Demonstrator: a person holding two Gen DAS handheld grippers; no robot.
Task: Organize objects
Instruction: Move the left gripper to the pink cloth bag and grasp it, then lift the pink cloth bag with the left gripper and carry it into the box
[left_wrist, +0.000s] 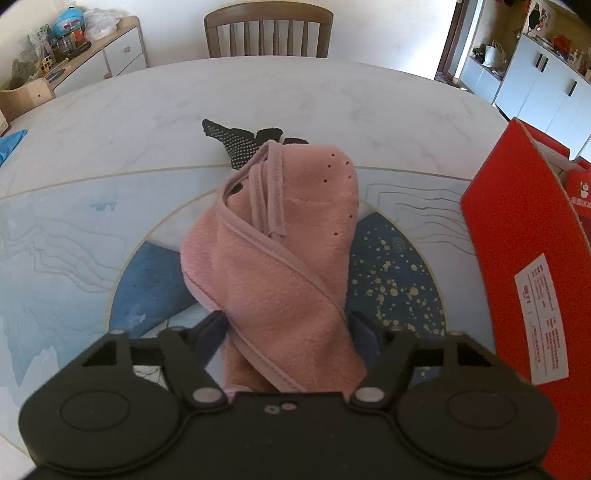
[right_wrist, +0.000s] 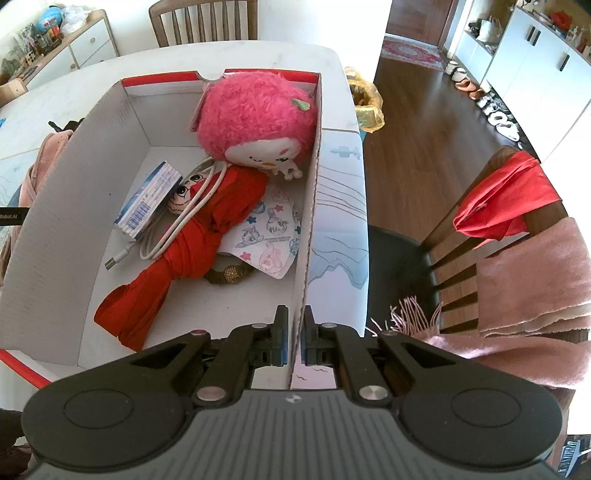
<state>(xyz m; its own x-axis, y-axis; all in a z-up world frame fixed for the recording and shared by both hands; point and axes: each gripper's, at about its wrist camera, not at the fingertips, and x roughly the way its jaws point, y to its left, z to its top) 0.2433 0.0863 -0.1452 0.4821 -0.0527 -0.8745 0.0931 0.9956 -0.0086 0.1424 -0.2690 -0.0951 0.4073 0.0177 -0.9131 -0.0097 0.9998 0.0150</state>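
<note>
1. The left gripper (left_wrist: 288, 325) has a pink fleece cloth (left_wrist: 273, 258) between its fingers; the bundle fills the gap and the pads appear to press its sides, so I judge it gripped, though the contact itself is hidden under the fabric.
2. The cloth lies heaped near the middle of the marble table (left_wrist: 147, 110), over the blue round inlay, its far end draped onto a black dotted glove (left_wrist: 236, 144) that is mostly covered.
3. The grip sits low on the bundle, probably so the whole cloth can be gathered and carried to the red cardboard box (left_wrist: 517, 229) at the table's right edge.
4. The right gripper (right_wrist: 294, 325) is clamped shut on the box's right-hand wall (right_wrist: 312, 206), one finger inside and one outside; this looks meant to steady the box while the other hand loads it.
5. Already inside the box: a pink plush doll (right_wrist: 255, 122) at the far end, a red folded umbrella (right_wrist: 184, 251) lying diagonally, a white cable (right_wrist: 166, 236), a small blue-and-white pack (right_wrist: 147, 199) against the left wall, a printed child's face mask (right_wrist: 269, 229), and a brown beaded item (right_wrist: 229, 275) I cannot identify.
6. A small doll's face peeks from under the umbrella and cable; the rest is hidden.
7. The box's near end is cut off by the gripper body.
</note>
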